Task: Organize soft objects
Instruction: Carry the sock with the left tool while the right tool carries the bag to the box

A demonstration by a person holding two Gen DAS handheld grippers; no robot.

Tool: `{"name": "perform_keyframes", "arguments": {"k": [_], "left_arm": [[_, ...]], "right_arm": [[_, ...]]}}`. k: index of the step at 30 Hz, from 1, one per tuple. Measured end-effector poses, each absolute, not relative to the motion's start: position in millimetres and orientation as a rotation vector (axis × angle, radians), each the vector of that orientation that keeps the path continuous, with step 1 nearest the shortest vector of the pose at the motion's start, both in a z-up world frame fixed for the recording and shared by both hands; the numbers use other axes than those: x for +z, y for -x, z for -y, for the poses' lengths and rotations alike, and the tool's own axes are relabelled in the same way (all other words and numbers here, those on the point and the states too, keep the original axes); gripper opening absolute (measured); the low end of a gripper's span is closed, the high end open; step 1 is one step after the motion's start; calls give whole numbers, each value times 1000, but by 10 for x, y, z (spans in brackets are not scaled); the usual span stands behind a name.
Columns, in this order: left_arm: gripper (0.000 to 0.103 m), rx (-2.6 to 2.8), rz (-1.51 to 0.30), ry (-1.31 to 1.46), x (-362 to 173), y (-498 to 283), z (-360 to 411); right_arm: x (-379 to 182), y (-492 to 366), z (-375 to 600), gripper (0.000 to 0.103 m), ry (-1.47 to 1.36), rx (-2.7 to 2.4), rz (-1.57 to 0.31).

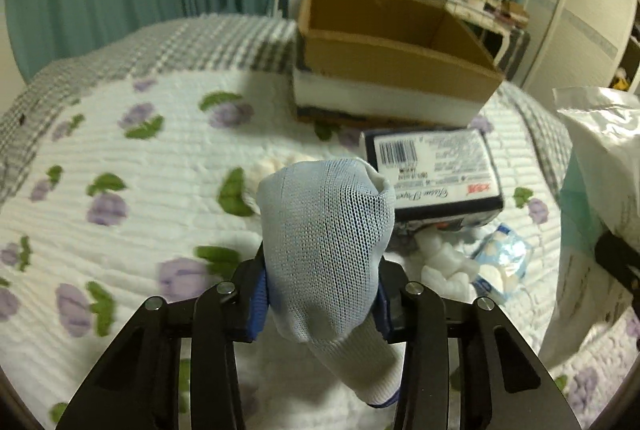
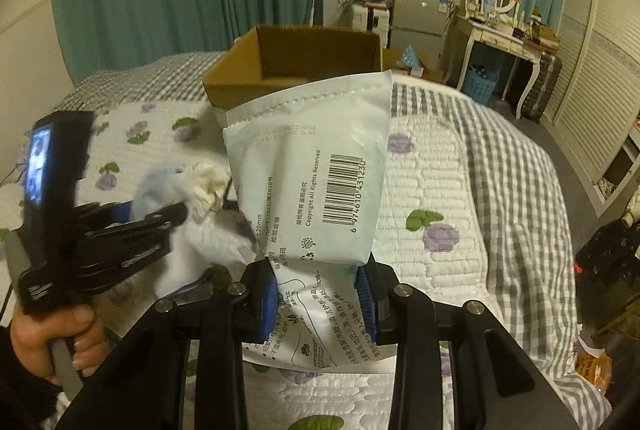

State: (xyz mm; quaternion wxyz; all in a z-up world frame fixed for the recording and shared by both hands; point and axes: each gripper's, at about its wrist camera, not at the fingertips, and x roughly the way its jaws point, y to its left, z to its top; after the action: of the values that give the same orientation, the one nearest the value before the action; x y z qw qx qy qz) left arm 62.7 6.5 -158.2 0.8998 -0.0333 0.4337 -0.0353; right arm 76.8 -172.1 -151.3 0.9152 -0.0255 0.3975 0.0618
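My left gripper (image 1: 320, 294) is shut on a light blue mesh sock (image 1: 326, 226), held above the flowered bedspread. It also shows in the right wrist view (image 2: 160, 218), at the left, with the sock (image 2: 160, 182) in it. My right gripper (image 2: 318, 290) is shut on a white soft pack with a barcode (image 2: 316, 166), held up in front of the open cardboard box (image 2: 296, 66). In the left wrist view the box (image 1: 384, 42) stands on the bed beyond the sock, and the white pack (image 1: 600, 158) shows at the right edge.
A navy tissue pack (image 1: 436, 170) lies on the bed in front of the box. A clear bag of white cotton items (image 1: 496, 262) and loose white pieces (image 1: 444, 262) lie beside it. A cream rag (image 2: 208, 182) lies on the bed. A dressing table (image 2: 500, 30) stands beyond the bed.
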Motion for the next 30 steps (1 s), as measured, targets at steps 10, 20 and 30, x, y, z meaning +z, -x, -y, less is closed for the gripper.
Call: {"name": "perform_keyframes", "arguments": {"k": [10, 20, 30], "left_arm": [[40, -86, -723, 45, -818, -140, -305], [40, -139, -549, 53, -9, 173, -370], [40, -202, -445, 50, 598, 27, -315]], "right_arm": [[-825, -398, 1572, 33, 70, 125, -660], [-78, -67, 1439, 33, 54, 143, -511], [612, -68, 1451, 33, 61, 136, -360]]}}
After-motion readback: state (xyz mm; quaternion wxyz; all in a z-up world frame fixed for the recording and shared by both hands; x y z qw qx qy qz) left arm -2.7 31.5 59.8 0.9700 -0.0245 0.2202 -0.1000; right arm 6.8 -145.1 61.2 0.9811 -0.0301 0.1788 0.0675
